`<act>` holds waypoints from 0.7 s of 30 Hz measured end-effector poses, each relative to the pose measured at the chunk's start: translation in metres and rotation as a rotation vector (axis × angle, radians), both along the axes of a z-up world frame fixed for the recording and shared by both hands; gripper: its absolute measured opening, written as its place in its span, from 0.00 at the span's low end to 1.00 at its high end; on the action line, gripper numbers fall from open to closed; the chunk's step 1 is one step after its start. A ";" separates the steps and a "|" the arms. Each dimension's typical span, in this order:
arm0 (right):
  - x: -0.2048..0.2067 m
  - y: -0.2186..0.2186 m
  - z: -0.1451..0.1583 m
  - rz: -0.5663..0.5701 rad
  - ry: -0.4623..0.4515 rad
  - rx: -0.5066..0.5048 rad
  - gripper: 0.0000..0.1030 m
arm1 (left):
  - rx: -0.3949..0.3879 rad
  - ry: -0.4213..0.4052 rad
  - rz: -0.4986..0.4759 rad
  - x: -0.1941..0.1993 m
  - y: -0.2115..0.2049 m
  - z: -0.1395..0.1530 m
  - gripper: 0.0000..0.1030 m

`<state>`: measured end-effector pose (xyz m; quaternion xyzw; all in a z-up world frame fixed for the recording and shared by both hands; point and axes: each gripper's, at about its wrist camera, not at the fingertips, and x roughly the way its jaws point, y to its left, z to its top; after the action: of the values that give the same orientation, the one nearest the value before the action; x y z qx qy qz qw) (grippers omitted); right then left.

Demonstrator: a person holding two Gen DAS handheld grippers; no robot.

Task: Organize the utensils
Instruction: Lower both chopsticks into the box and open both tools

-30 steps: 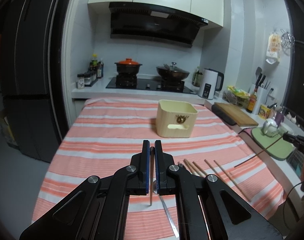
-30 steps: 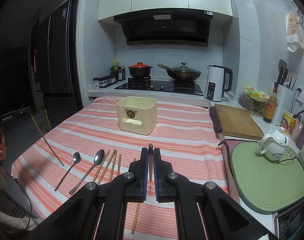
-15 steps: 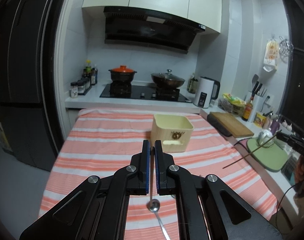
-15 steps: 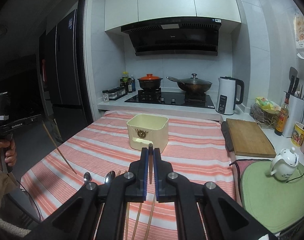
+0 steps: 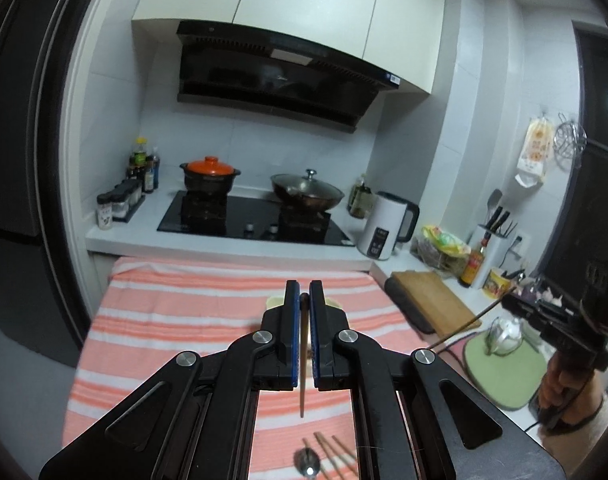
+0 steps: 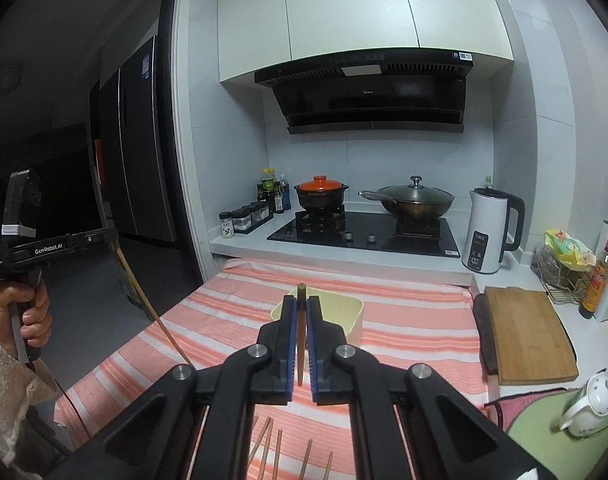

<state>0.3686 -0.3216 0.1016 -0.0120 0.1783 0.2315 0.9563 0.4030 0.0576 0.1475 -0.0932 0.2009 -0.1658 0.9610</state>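
Observation:
My left gripper (image 5: 303, 292) is shut on a brown chopstick (image 5: 302, 364) that hangs down between its fingers, high above the striped table. My right gripper (image 6: 300, 303) is shut on another chopstick (image 6: 300, 336), also held high. The cream utensil box (image 6: 343, 312) stands on the cloth just beyond the right gripper; in the left wrist view it is mostly hidden behind the fingers, its rim (image 5: 274, 301) peeking out. Several chopsticks (image 6: 272, 452) and a spoon (image 5: 307, 462) lie on the cloth below. The left gripper with its chopstick also shows in the right wrist view (image 6: 108, 236).
An orange and white striped cloth (image 6: 415, 320) covers the table. A stove with an orange-lidded pot (image 6: 321, 194) and a wok (image 6: 413, 200) stands behind. A white kettle (image 6: 489, 236), a wooden cutting board (image 6: 527, 332), a green mat and a teapot (image 6: 591, 404) are on the right counter.
Both grippers have risen and tilted up, each keeping its chopstick. The box and the utensils on the cloth have dropped lower in both views.

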 end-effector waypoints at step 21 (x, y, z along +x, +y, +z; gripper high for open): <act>0.207 0.039 -0.082 -0.098 0.339 0.017 0.05 | 0.013 0.201 0.044 0.182 -0.058 -0.114 0.02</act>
<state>0.5754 -0.2825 0.0200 0.0439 0.3352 0.1849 0.9228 0.5845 -0.0001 0.0336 -0.1076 0.2952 -0.1334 0.9400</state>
